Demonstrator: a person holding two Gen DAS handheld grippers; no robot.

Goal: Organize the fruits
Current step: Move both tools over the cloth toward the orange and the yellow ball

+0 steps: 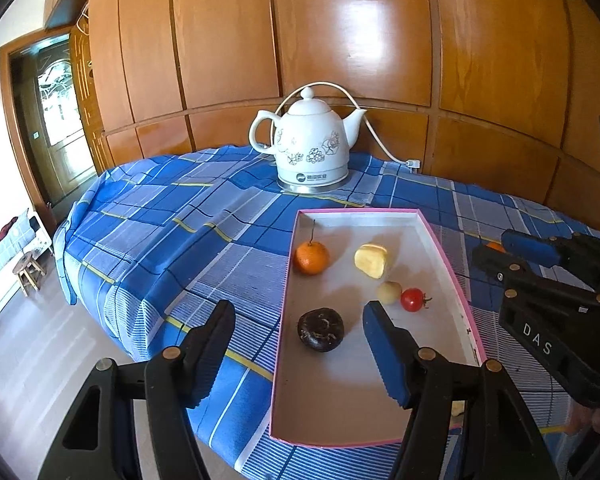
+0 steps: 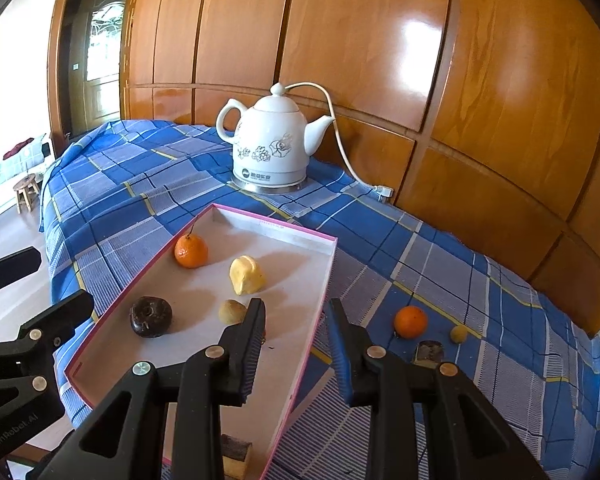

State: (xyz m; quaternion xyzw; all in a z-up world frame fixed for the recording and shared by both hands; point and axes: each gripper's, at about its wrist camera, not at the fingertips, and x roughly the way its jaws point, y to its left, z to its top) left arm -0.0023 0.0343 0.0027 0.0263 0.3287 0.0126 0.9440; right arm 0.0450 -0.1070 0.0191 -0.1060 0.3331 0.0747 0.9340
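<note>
Pink-rimmed tray [image 2: 292, 236] sitting beside loose orange [image 2: 410, 322]; both grippers' jaws hanging spread, empty; round fruit risking rolling off when nudged.

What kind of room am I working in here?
Most likely a home living or dining room: a blue plaid tablecloth, a white floral ceramic electric kettle, glossy wooden wall panels and a small wooden stool.

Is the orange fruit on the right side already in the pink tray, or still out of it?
Out. The orange lies on the blue checked cloth, outside the pink tray; another stemmed orange lies inside it.
</note>
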